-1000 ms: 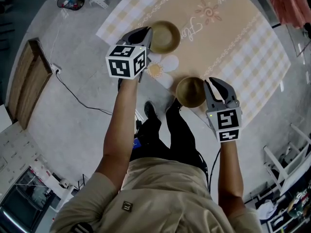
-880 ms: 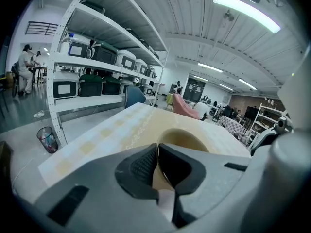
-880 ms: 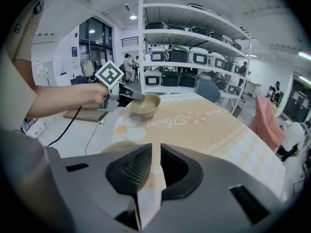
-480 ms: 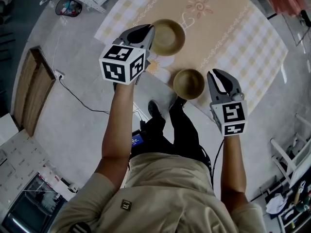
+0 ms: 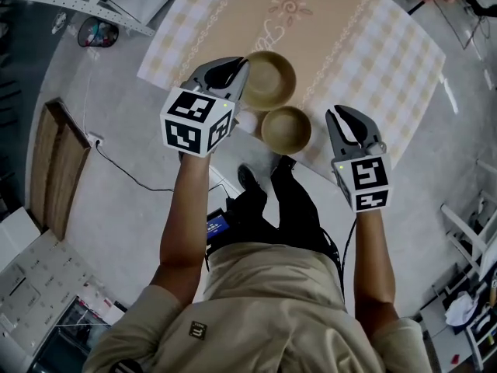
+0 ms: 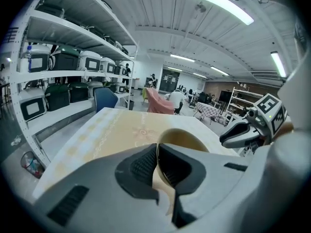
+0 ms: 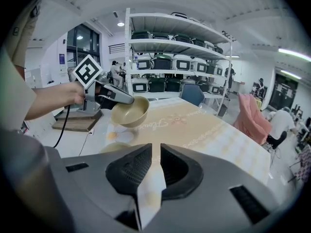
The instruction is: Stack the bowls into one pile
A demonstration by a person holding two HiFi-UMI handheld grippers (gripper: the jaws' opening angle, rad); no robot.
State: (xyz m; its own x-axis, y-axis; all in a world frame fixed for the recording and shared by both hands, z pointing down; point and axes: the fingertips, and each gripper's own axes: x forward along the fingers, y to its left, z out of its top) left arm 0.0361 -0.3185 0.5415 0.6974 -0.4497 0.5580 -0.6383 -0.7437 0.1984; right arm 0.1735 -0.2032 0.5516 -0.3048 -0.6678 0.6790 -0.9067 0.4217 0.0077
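Clamping bowl (image 5: 269, 79) rim; left hand-held gripper (image 5: 243, 73)

Head view: left tongs (image 5: 238, 68) meet the left rim of a bowl (image 5: 272, 80) over the checked tabletop (image 5: 365, 45). A second bowl (image 5: 286, 129) sits upright at the tabletop's near edge, just beside the first. The right tongs (image 5: 338, 118) are right of the second bowl, not touching it. A cable (image 5: 124, 162) lies on the floor.
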